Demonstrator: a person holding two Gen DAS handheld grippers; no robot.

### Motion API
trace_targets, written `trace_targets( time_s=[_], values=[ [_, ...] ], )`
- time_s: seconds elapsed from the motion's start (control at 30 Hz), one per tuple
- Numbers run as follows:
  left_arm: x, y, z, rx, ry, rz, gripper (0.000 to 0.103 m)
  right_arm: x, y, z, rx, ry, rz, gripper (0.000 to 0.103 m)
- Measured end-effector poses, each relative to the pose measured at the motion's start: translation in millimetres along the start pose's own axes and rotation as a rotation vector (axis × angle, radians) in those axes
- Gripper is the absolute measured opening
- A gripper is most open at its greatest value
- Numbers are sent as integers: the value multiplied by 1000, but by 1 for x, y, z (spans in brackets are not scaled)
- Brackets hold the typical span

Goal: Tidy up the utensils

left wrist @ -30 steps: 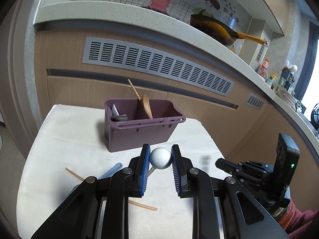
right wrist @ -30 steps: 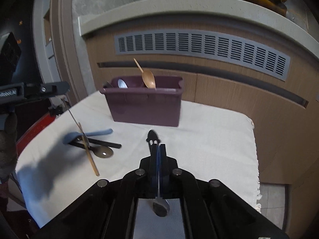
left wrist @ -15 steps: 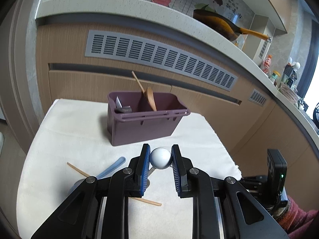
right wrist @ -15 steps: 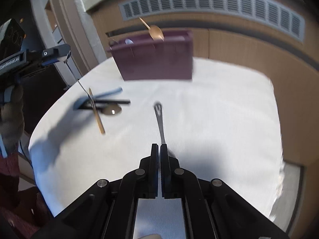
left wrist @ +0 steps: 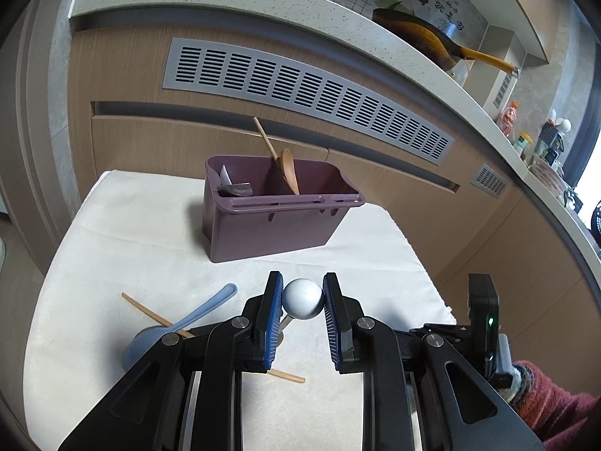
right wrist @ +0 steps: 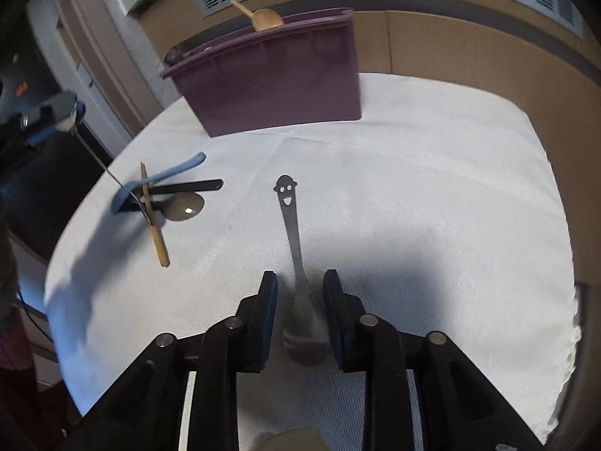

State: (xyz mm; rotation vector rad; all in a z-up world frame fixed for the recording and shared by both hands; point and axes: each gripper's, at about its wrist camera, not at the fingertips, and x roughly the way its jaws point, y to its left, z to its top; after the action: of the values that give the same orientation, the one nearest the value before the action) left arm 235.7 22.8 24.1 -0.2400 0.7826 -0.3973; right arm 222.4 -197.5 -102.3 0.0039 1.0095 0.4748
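A thin steel spoon with a smiley-face handle end [right wrist: 296, 248] lies flat near the front edge of the cloth-covered counter [right wrist: 432, 188], its bowl between the released jaws of the right gripper [right wrist: 299, 282]. The left gripper [left wrist: 302, 293] is clenched on a white ball-topped utensil [left wrist: 302, 298]. The spoon looks light, stiff and slippery (best pinched at the narrow neck); the purple caddy [left wrist: 270, 221] stands towards the back edge.

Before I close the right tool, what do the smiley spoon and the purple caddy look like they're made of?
Smiley spoon: looks like metal, dull grey with a brushed sheen; thin handle with a cut-out face. Purple caddy: likely moulded plastic, matte, with slotted rim and an even, opaque colour. The right tool stands open around the spoon's bowl.
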Motion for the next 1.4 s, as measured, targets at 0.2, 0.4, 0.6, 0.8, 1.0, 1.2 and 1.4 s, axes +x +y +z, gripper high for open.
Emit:
trace_targets(
  time_s=[0.2, 0.4, 0.6, 0.8, 1.0, 1.2, 1.4],
  values=[
    [3, -2, -3, 3, 9, -12, 22, 15, 24, 9, -148, 72, 3, 67],
    [-5, 4, -4, 3, 2, -12, 22, 7, 26, 0, -237, 93, -47, 50],
    [-2, 10, -6, -27, 7, -13, 22, -20, 6, -31, -94, -13, -86, 47],
    [-2, 6, -8, -22, 2, -6, 22, -21, 16, -29, -105, -47, -189, 26],
    [-5, 5, -6, -20, -8, 6, 22, -68, 27, -14, -147, -248, -247, 26],
    [-6, 2, -7, -17, -11, 1, 22, -107, 38, 12, -172, -410, -254, 26],
    [-11, 2, -4, -21, -23, 0, 22, -116, 43, 25, -181, -436, -228, 26]
  ],
)
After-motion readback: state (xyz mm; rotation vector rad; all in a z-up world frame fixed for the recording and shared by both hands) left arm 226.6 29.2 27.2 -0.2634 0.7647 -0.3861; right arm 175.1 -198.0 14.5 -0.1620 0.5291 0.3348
